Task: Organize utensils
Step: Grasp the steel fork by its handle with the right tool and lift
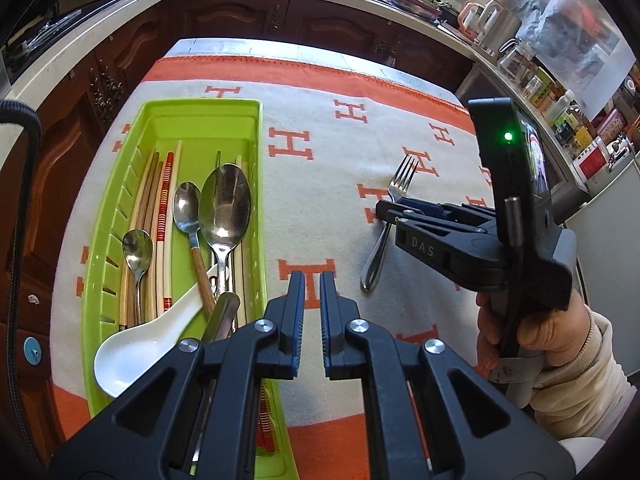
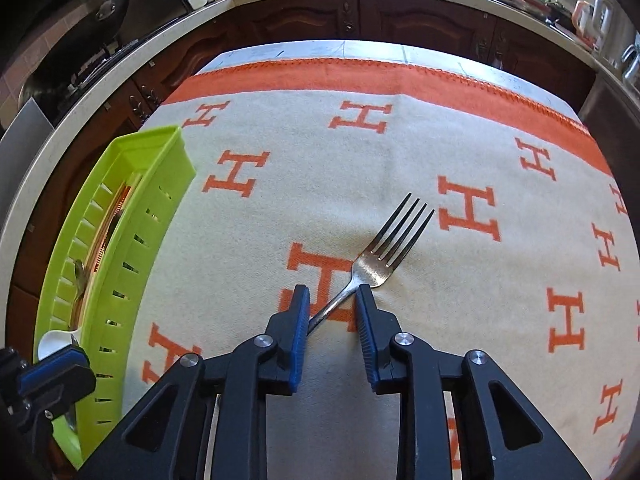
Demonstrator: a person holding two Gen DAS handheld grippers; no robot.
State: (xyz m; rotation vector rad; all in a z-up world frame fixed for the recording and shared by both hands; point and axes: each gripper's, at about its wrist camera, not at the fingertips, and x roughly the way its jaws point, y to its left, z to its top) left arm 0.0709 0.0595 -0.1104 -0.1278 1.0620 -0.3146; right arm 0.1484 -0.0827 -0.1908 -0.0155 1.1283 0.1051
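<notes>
Figure. The last loose utensil, a steel fork (image 2: pixel 374 264), lies flat on the cream-and-orange patterned cloth (image 2: pixel 320 152) covering the counter, tines pointing away and handle running back toward the camera. The right gripper (image 2: pixel 331 300) is lowered over it with its jaws straddling the neck just behind the tines; the jaws stand apart, one on each side of the stem, and whether the pads already touch the metal cannot be told. Gripping at the narrow neck rather than the broad tines probably gives the pads a firmer hold on so flat an object.

Well to the left stands the lime-green slotted tray (image 1: pixel 256 184), the evident destination. It already holds steel spoons (image 1: pixel 224 208), wooden chopsticks (image 1: pixel 150 196) and a white ceramic soup spoon (image 1: pixel 132 352), all laid lengthwise so that they nest.

The left gripper (image 1: pixel 312 288) hangs just beside the tray's near right edge, jaws nearly together and holding nothing, apparently idle while the right one works.
</notes>
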